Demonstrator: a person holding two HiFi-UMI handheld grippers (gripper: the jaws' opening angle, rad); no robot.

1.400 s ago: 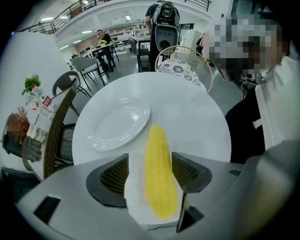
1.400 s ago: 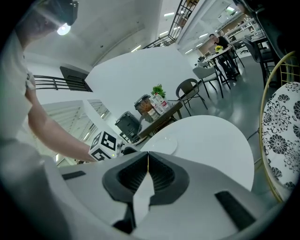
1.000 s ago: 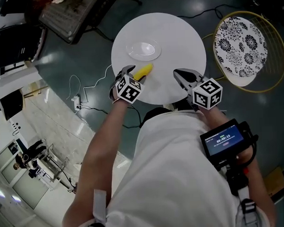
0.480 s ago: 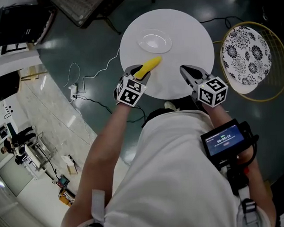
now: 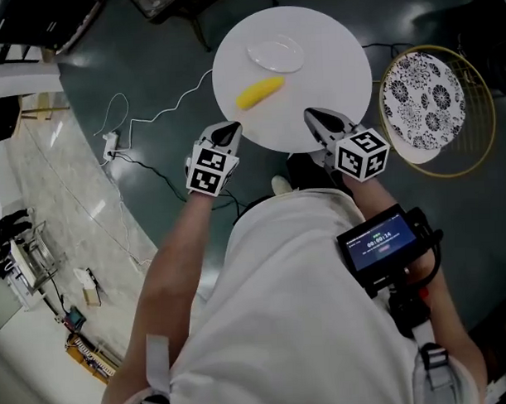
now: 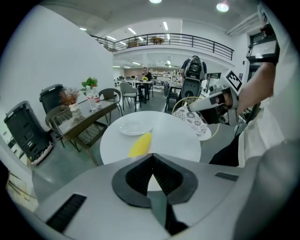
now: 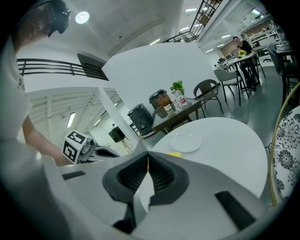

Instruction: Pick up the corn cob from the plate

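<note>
closing empty, left hand-held gripper [image 5: 228,133] hangs short of the corn cob [image 5: 259,92].

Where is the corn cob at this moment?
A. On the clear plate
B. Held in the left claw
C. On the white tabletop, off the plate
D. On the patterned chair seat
C: the corn cob lies on the bare white table, off the plate. The left claw, whose jaws have just closed, is pulled back and has nothing between them.
</note>
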